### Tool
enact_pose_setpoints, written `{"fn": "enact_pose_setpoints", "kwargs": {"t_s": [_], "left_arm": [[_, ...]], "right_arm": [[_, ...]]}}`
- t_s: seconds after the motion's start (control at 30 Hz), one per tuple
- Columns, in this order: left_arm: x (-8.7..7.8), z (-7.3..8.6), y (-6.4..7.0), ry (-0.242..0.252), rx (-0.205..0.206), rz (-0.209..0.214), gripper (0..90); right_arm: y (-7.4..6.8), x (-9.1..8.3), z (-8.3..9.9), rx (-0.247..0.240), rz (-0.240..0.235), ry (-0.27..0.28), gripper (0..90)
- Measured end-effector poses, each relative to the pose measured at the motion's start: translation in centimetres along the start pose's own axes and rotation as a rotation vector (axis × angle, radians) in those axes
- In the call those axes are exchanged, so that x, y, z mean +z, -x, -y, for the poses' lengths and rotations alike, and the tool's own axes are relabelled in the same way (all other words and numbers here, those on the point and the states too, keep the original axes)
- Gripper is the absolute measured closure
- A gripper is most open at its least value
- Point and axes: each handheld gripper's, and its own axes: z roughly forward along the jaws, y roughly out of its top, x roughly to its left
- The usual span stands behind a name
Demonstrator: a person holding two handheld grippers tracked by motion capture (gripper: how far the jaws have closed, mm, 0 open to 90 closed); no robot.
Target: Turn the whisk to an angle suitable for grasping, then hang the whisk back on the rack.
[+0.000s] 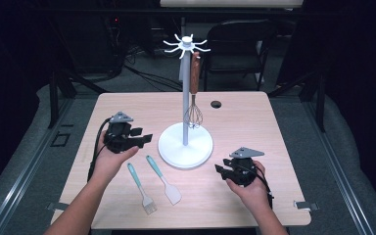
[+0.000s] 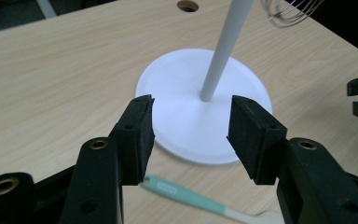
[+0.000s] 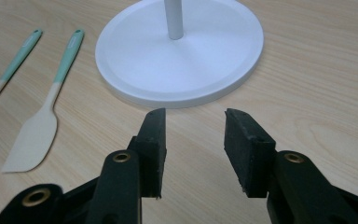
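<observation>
Room: dark all round, black chair and cables behind a pale wood worktop (image 1: pixel 254 117) under a bright light.
Rack: white utensil stand (image 1: pixel 185 145) sits mid-worktop, round base, thin pole, hooks on top. A whisk (image 1: pixel 194 100) with a wooden handle hangs off one hook.
Loose stuff: a teal-handled brush (image 1: pixel 142 188) and a teal-handled spatula (image 1: pixel 163 178) lie flat side by side in front of the base, near it but not touching.
Left tongs (image 1: pixel 144 139): jaws spread wide, nothing between them, hovering just left of the base. In the left gripper view the teal spatula handle (image 2: pixel 186 192) lies right below the jaws, so that looks like the pick.
Right tongs (image 1: pixel 220 169): also gaping and empty, down by the right front of the base. From the right gripper view the spatula (image 3: pixel 46 112) and brush (image 3: pixel 9 70) are off to the side, well apart from the jaws.
What could bite: I reckon the thin handles lie so flat that the pads could skid on the wood and flick one away. The two are also close together, so a sloppy grab could nudge the brush. And bumping the pole would probably set the whisk swinging.
</observation>
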Motion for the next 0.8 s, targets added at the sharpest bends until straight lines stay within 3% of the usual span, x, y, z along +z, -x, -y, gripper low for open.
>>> {"fn": "enact_pose_setpoints", "kwargs": {"t_s": [0.2,0.37,0.47,0.63,0.67,0.73,0.8], "left_arm": [[-0.2,3.6,-1.8,-0.012,-0.071,-0.023,50.1],[0.5,7.1,-2.6,-0.036,-0.101,-0.06,49.8],[0.7,8.4,-3.0,-0.05,-0.109,-0.066,49.8],[0.7,9.5,-3.4,-0.038,-0.134,-0.055,50.0],[0.6,9.6,-3.4,-0.035,-0.137,-0.055,50.1],[0.6,9.8,-3.5,-0.026,-0.145,-0.05,50.0],[0.7,10.0,-3.6,-0.021,-0.15,-0.05,50.1]], "right_arm": [[0.5,-0.2,-0.2,0.025,-0.02,-0.02,65.6],[0.7,-0.1,-0.3,0.034,-0.016,-0.034,69.2],[0.7,0.0,-0.4,0.025,-0.012,-0.045,70.0],[0.7,0.1,-0.4,0.026,-0.012,-0.045,73.0],[0.9,-0.2,-0.6,0.003,0.003,-0.071,73.8],[0.8,0.0,-0.5,0.024,-0.012,-0.05,74.9],[0.8,-0.1,-0.6,0.011,-0.01,-0.056,76.7]]}}
